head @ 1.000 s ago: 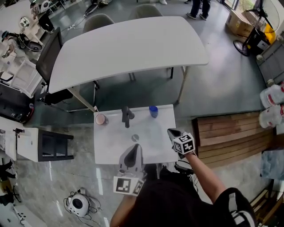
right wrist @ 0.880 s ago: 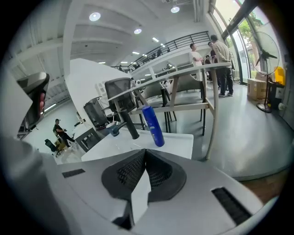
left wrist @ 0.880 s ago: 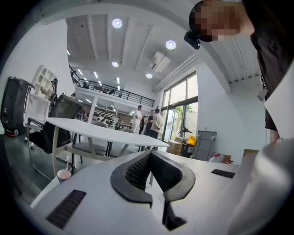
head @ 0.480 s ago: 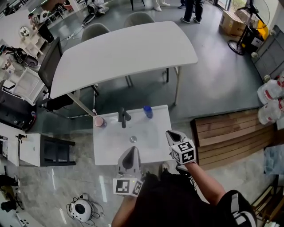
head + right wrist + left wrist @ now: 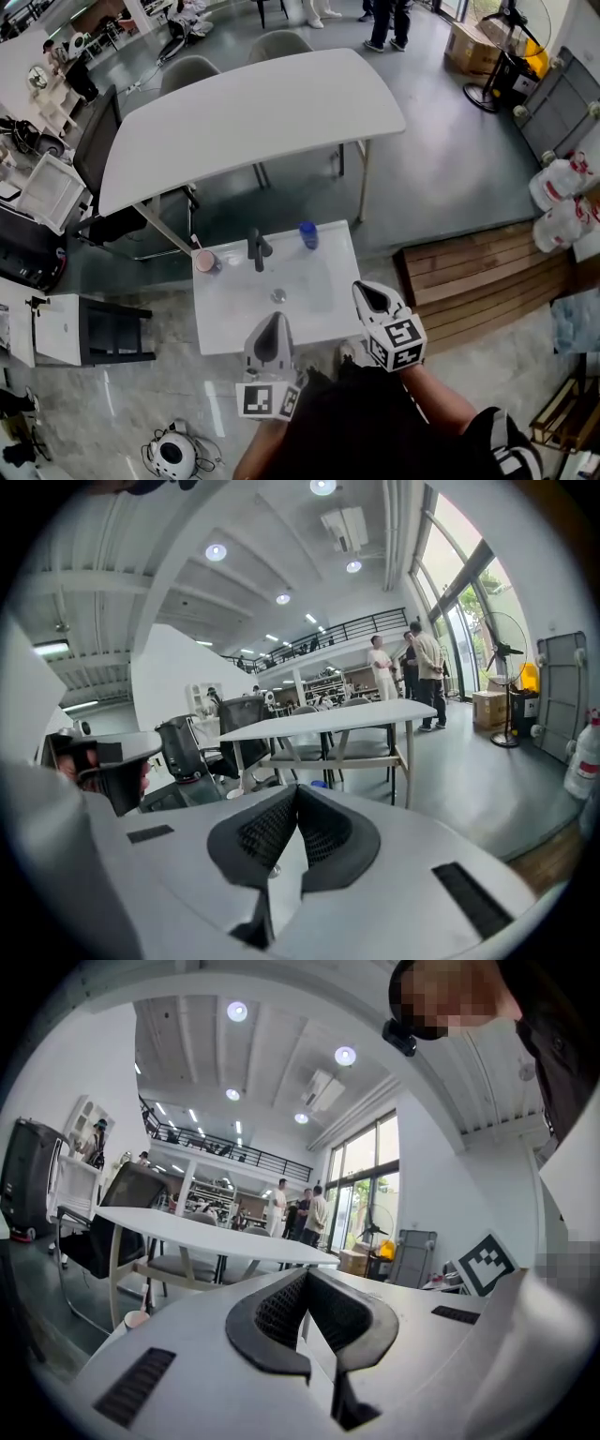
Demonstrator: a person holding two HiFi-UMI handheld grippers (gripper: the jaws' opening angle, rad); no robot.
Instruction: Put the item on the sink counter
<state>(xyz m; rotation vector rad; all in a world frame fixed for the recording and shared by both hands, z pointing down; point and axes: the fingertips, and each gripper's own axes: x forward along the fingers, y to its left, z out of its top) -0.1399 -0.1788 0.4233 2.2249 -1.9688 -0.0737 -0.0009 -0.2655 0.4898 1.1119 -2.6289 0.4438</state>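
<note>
A small white sink counter [image 5: 225, 323] stands on the floor in front of me. It carries a dark faucet [image 5: 255, 248], a blue cup [image 5: 307, 234] at the back right and a pink cup [image 5: 204, 262] at the back left. My left gripper [image 5: 273, 321] hovers over the counter's front edge, shut and empty. My right gripper [image 5: 362, 291] hangs at the front right corner, also shut with nothing in it. The left gripper view shows its own jaws [image 5: 305, 1281] closed, with the pink cup [image 5: 137, 1319] low at the left. In the right gripper view the jaws [image 5: 295, 794] are closed too.
A large white table [image 5: 253, 112] with chairs stands just behind the sink. A wooden pallet [image 5: 478, 281] and white jugs [image 5: 562, 192] lie to the right. A black shelf unit [image 5: 112, 323] is at the left. Several people stand at the far end of the room.
Both grippers have drawn back a little toward my body. The right one has slid from the counter's right edge to its front right corner. Both stay shut.
</note>
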